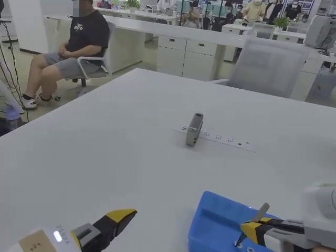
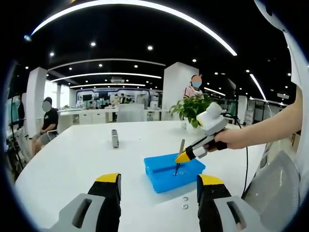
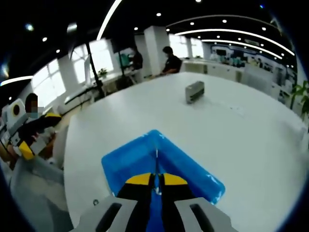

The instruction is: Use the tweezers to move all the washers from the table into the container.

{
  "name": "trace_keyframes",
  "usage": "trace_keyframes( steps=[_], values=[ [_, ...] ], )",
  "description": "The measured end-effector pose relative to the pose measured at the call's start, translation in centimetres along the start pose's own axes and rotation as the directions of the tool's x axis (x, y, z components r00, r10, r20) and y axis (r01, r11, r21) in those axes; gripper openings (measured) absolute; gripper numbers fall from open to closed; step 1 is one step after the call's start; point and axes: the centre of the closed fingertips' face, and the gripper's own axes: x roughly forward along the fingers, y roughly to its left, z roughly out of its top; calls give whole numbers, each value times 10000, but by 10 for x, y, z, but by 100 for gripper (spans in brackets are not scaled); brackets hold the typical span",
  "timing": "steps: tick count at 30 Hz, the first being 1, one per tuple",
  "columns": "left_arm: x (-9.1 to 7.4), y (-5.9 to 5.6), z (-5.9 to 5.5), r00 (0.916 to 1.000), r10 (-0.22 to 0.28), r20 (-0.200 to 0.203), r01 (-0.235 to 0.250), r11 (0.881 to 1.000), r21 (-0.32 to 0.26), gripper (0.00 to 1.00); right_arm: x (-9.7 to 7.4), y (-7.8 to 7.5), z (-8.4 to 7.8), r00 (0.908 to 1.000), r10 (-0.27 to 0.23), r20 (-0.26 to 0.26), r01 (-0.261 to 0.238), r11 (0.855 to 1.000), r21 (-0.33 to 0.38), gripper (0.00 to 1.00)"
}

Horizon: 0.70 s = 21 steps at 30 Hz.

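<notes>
The left hand-held gripper hovers low over the tabletop with its jaws wide apart and nothing between them. Just past its right jaw lie two washers, close together on the bare surface and just off the container's near corner. Beyond them sits the blue container. Over it the right hand-held gripper is clamped on the tweezers. The tweezers stand steeply, tips down inside the container and handle end up. Whether the tips hold a washer is too small to tell.

So the washers lie on the person's side of the container, nearer the left hand-held gripper than the right. The right one carries the tool, though, and would likely have to draw back over the near wall to reach them.
</notes>
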Motion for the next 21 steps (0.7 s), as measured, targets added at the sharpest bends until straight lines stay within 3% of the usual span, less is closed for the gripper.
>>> trace_keyframes(
  steps=[9,21],
  values=[
    [0,1,0,10000,36,12,-36,10000,2,63,1,4,0,9998,181,-32,-182,9994,-283,4],
    [0,1,0,10000,43,40,-43,10000,-13,63,-26,19,18,9962,219,838,-200,9995,-242,3]
  ],
)
